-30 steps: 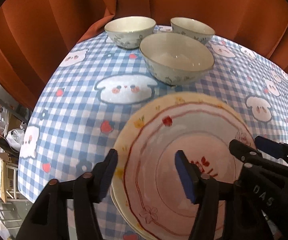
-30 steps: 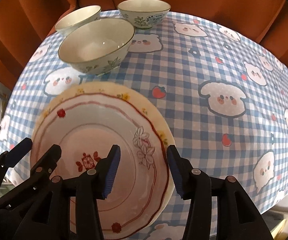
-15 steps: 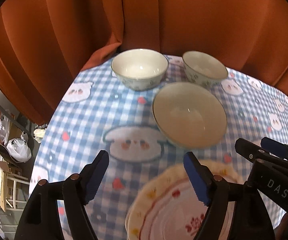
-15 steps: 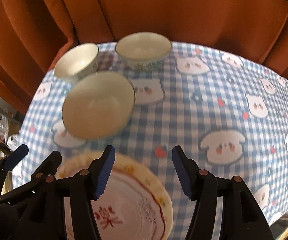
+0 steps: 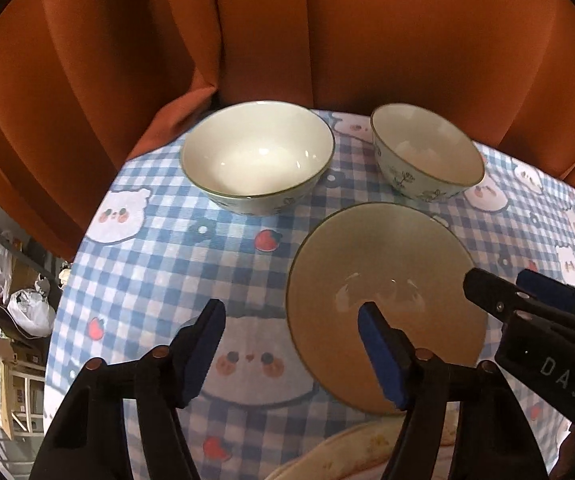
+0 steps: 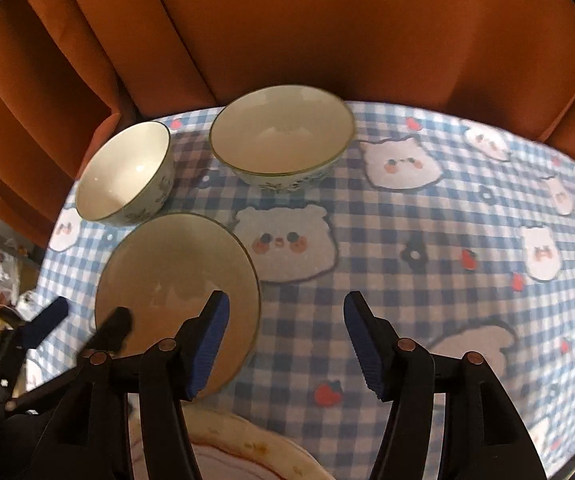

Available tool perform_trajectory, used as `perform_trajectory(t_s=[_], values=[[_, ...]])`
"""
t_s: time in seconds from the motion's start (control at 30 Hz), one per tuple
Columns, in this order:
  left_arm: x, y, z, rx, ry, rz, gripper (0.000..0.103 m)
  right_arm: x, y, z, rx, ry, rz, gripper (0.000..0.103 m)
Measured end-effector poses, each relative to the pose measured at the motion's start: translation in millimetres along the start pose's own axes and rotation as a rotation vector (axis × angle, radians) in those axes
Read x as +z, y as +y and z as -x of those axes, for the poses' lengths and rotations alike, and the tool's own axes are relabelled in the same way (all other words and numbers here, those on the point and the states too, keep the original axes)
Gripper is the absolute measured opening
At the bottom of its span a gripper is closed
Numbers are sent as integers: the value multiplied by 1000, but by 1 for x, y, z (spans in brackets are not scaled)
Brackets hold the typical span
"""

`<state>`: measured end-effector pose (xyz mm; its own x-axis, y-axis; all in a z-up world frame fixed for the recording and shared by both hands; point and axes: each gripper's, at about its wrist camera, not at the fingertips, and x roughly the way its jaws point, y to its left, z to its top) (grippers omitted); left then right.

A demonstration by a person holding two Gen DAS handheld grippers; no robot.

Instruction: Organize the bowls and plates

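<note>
Three white bowls with green floral sides stand on the checked tablecloth. The nearest bowl (image 5: 383,292) (image 6: 175,280) sits just ahead of both grippers. Behind it stand a back-left bowl (image 5: 257,156) (image 6: 125,174) and a back-right bowl (image 5: 425,152) (image 6: 281,134). The stacked flowered plates (image 5: 367,452) (image 6: 247,448) lie at the bottom edge, below the grippers. My left gripper (image 5: 291,354) is open and empty, its right finger over the nearest bowl. My right gripper (image 6: 285,346) is open and empty, above the cloth right of that bowl; it also shows in the left wrist view (image 5: 527,300).
The blue-and-white tablecloth (image 6: 427,280) with bear and strawberry prints covers the table. An orange curtain (image 5: 327,40) hangs close behind the bowls. Past the table's left edge are boxes and bags on the floor (image 5: 7,320).
Both grippers have risen and moved forward off the plates towards the bowls. The plates have slid to the bottom of both views. Both grippers stay open.
</note>
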<state>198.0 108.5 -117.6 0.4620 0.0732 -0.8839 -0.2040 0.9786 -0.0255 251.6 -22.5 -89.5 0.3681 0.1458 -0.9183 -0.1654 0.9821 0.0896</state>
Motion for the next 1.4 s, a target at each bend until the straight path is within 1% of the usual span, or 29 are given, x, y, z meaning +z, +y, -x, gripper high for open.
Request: perform_trajectory(t_s=[0.03, 0.07, 0.1, 0.13, 0.17, 0.2, 0.23, 0.27, 0.3, 0.33, 0.37, 0.4, 0.43, 0.47, 0.6, 0.73, 0.87, 1.1, 1.2, 1.4], values=[[1, -2, -4, 0, 6, -2, 63, 2, 0, -3, 5, 3, 2, 62], [2, -3, -8, 0, 15, -2, 57, 4, 2, -7, 7, 5, 10, 59], [3, -4, -11, -1, 22, -1, 52, 5, 4, -10, 13, 7, 18, 50], [3, -5, -14, -1, 27, 2, 50, 6, 6, -14, 22, 15, 22, 46], [4, -6, -18, 4, 31, 6, 43, 7, 7, -18, 35, 25, 23, 45], [5, -7, -20, 10, 35, 7, 38, 8, 8, -21, 45, 29, 23, 43], [6, -8, -22, 15, 40, 6, 37, 9, 8, -24, 56, 30, 24, 36], [6, -9, -24, 17, 43, 5, 32, 9, 9, -26, 64, 32, 25, 32], [7, -10, -26, 18, 45, 5, 27, 10, 9, -29, 75, 36, 28, 26], [7, -10, -27, 22, 46, 5, 26, 10, 9, -32, 88, 41, 31, 18], [8, -10, -27, 31, 43, 8, 24, 11, 10, -34, 98, 45, 35, 15], [8, -10, -27, 41, 43, 13, 19, 11, 11, -35, 99, 46, 40, 15], [9, -10, -27, 50, 50, 24, 18, 11, 12, -36, 97, 42, 46, 15], [10, -9, -27, 46, 56, 36, 18, 11, 12, -36, 99, 44, 48, 15], [10, -11, -23, 56, 52, 24, 17, 11, 13, -36, 90, 58, 49, 15], [11, -14, -12, 53, 31, 15, 17, 11, 11, -28, 82, 49, 43, 15], [11, -18, 7, 45, 3, 6, 17, 11, 8, -10, 71, 23, 47, 15], [7, -31, 50, 15, -64, -25, 17, 5, 3, 33, 46, -44, 31, 15], [3, -40, 67, -2, -89, -43, 17, -3, -4, 56, 29, -76, 13, 15], [-11, -58, 92, -26, -115, -71, 17, -23, -22, 89, 3, -110, -7, 15]])
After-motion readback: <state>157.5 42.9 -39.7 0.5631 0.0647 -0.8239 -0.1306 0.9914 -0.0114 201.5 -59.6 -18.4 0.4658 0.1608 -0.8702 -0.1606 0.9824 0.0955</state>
